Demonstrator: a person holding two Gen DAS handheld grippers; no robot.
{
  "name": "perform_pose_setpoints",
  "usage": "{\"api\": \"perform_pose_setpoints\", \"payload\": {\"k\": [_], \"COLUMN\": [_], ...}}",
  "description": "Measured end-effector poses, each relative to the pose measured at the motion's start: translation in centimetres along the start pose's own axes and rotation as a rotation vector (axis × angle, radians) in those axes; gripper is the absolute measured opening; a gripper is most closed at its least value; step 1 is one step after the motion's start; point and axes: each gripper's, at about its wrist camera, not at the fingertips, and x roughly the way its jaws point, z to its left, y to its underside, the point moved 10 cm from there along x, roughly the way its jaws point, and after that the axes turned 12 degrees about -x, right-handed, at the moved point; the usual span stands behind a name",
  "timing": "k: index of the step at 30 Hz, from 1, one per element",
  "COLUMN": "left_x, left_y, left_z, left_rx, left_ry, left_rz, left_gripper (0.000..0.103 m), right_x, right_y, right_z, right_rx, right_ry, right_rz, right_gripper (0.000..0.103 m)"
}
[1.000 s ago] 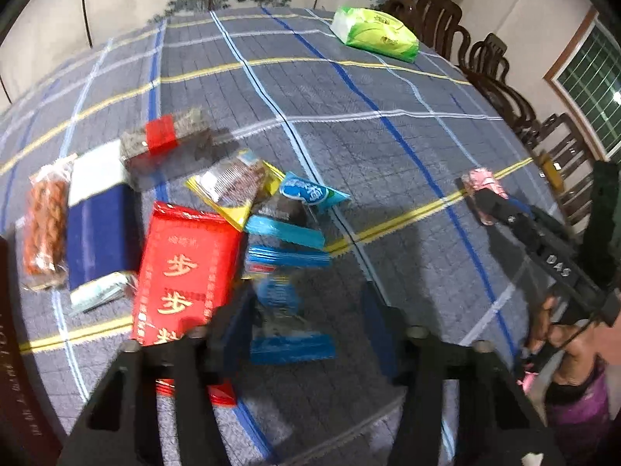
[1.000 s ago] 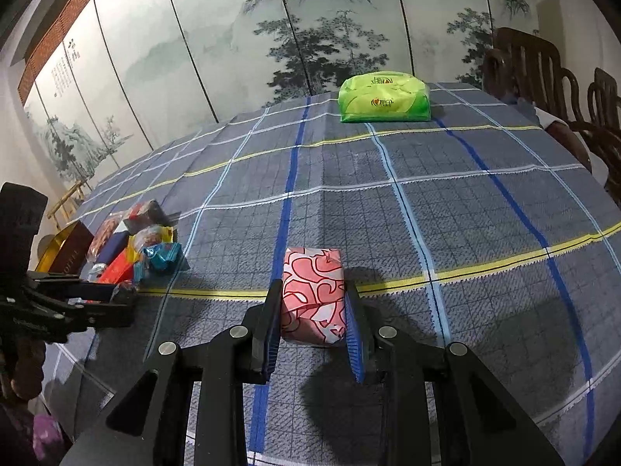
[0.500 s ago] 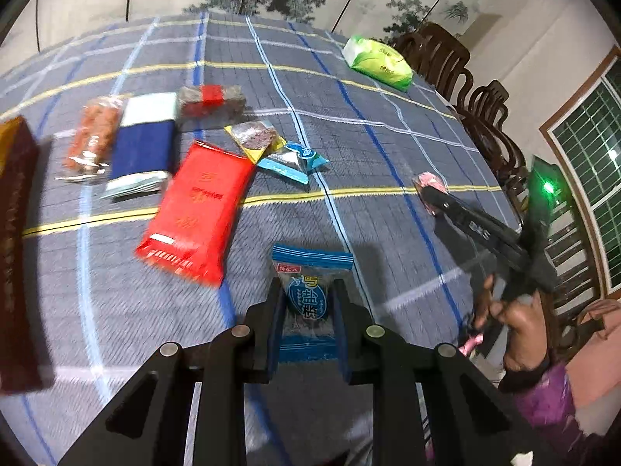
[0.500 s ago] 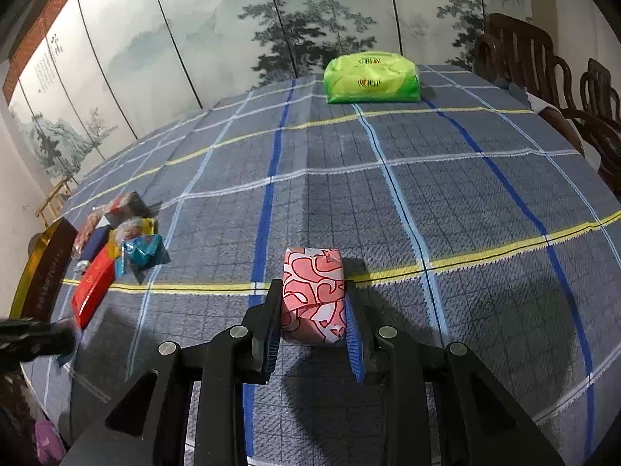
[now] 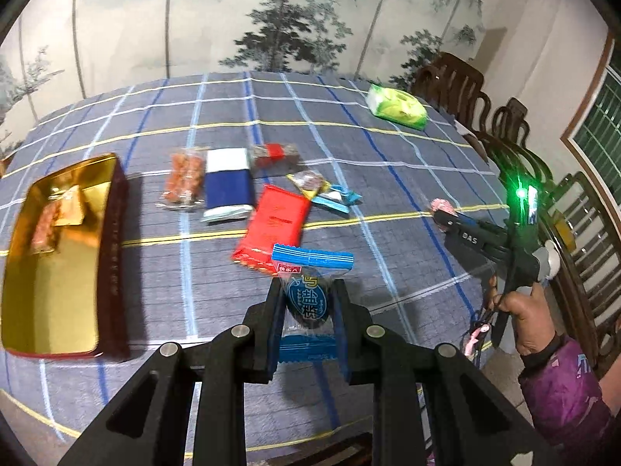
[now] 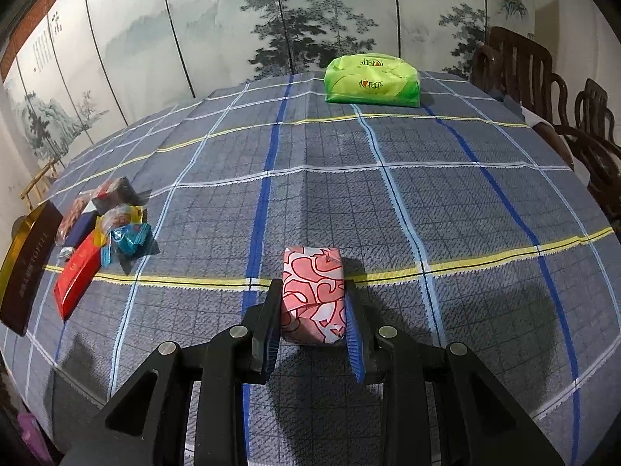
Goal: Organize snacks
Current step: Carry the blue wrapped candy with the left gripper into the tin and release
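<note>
Snacks gripped in both grippers above the table

A blue-wrapped candy is clamped in the raised left gripper; a pink patterned packet is pinched in the low right gripper.

Woven plaid tablecloth looks matt and a bit rough. Candy wrapper is shiny clear plastic, the tin at left has a glossy gold metal inside, chairs upper right polished dark wood.

Counts: 2 tongs, left and right, 1 snack in each. 1 gold tin holding about 2 packets. 1 green pack. Loose on the surface: 1 red pack, 1 navy pack, 1 orange bag, roughly 3 small wrapped ones.
</note>
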Motion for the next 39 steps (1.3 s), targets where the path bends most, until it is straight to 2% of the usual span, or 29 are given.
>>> {"api": "perform_pose_setpoints", "payload": {"k": [8,17,27,39], "left_x": [-1.9,-3.1,-2.7,-1.7], "left_y": [-0.9,-2.6,-3.6,-4.1], "left_z": [3.4,8.9,16.5,23.7], "left_rx": [-0.042,-0.117,-0.191,-0.236], "left_ry": [-0.048,-0.119,-0.234,-0.364], "left_rz": [-0.054,-0.108,-0.123,-0.126], "left_gripper": [0.020,0.020,0.020,0.020], "right_x": [0.0,-0.1,0.0,0.1], "right_y": [0.0,0.1,0.0,0.0], "right_z": [0.2,0.2,0.5,0.7], "right_rx": [-0.005,-0.028,-0.044,-0.051], "right_ry": [0.009,0.039,0.062,0.073], "right_rz": [0.003,0.012,0.021,0.025], "right_gripper": [0.030,0.030,0.030,0.030]}}
